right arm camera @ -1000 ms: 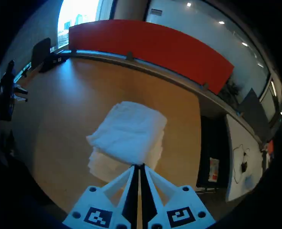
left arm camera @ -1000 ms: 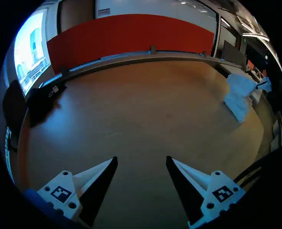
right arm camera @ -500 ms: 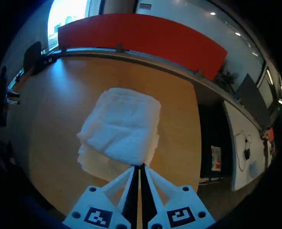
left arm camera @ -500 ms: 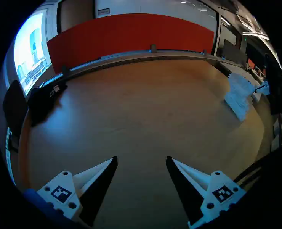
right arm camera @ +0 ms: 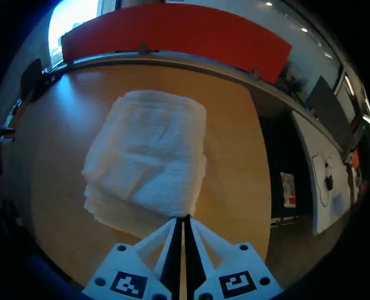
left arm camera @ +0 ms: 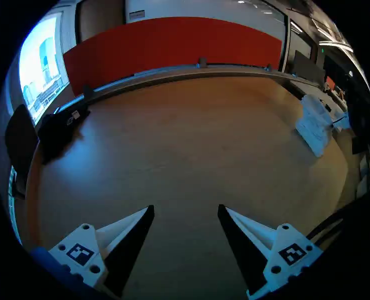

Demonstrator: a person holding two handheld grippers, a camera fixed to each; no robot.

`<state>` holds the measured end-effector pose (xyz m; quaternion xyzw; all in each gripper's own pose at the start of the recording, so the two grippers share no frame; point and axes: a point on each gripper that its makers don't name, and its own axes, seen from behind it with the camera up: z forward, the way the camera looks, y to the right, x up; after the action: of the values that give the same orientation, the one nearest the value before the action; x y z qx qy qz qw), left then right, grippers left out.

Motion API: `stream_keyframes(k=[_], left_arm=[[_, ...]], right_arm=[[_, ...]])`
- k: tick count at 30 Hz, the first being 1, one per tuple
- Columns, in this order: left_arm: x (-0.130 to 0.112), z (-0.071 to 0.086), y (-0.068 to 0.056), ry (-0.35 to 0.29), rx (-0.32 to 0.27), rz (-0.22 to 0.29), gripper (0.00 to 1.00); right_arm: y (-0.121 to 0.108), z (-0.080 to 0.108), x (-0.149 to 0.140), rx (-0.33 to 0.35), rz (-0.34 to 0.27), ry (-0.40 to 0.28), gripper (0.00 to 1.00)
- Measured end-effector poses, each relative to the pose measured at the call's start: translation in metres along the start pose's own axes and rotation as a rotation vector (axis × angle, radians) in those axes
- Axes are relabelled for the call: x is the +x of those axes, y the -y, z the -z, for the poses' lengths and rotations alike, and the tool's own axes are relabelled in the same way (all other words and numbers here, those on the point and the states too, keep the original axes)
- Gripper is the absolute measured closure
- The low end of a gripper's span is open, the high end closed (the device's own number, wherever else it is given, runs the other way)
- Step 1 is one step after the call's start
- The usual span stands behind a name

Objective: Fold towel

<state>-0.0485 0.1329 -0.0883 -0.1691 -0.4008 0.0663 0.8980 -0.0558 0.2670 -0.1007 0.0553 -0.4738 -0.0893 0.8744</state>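
A white folded towel (right arm camera: 147, 160), several layers thick, lies spread in front of my right gripper (right arm camera: 183, 218), which is shut on the towel's near edge. In the left gripper view the same towel (left arm camera: 314, 125) appears small at the far right of the wooden table (left arm camera: 185, 140), leaning low over the tabletop. Whether its far part rests on the wood I cannot tell. My left gripper (left arm camera: 185, 207) hovers open over bare wood, far from the towel, with nothing between its fingers.
A red partition (left arm camera: 175, 45) and a metal rail (left arm camera: 185, 75) line the table's far edge. A dark object (left arm camera: 60, 127) sits at the table's left end. Past the table's right edge there is a white desk with cables (right arm camera: 327, 185).
The towel has grown larger and flatter in the right gripper view as that gripper moved with it. In the left gripper view it has sunk lower. The left gripper has stayed still.
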Motion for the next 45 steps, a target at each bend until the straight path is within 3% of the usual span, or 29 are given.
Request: stream_keyframes(k=[22,28,34,38,42,45], left_arm=[[-0.002,0.002,0.005,0.0,0.009,0.009,0.06],[0.0,0.003,0.007,-0.004,0.013,0.009,0.06],[0.001,0.003,0.009,-0.007,0.015,0.012,0.06],[0.001,0.003,0.009,-0.008,0.014,0.015,0.06],[0.002,0.003,0.007,-0.011,0.011,0.013,0.06],[0.004,0.003,0.006,-0.014,0.009,0.01,0.06]], right_arm=[[0.001,-0.012,-0.012,-0.015,-0.021,0.036,0.95],[-0.002,-0.006,-0.01,-0.031,-0.01,0.019,0.88],[-0.006,0.003,-0.011,-0.047,-0.001,0.009,0.77],[-0.007,0.007,-0.011,-0.052,-0.002,0.003,0.53],[-0.008,0.01,-0.011,-0.058,-0.005,-0.003,0.35],[-0.009,0.012,-0.01,-0.059,-0.004,-0.007,0.34]])
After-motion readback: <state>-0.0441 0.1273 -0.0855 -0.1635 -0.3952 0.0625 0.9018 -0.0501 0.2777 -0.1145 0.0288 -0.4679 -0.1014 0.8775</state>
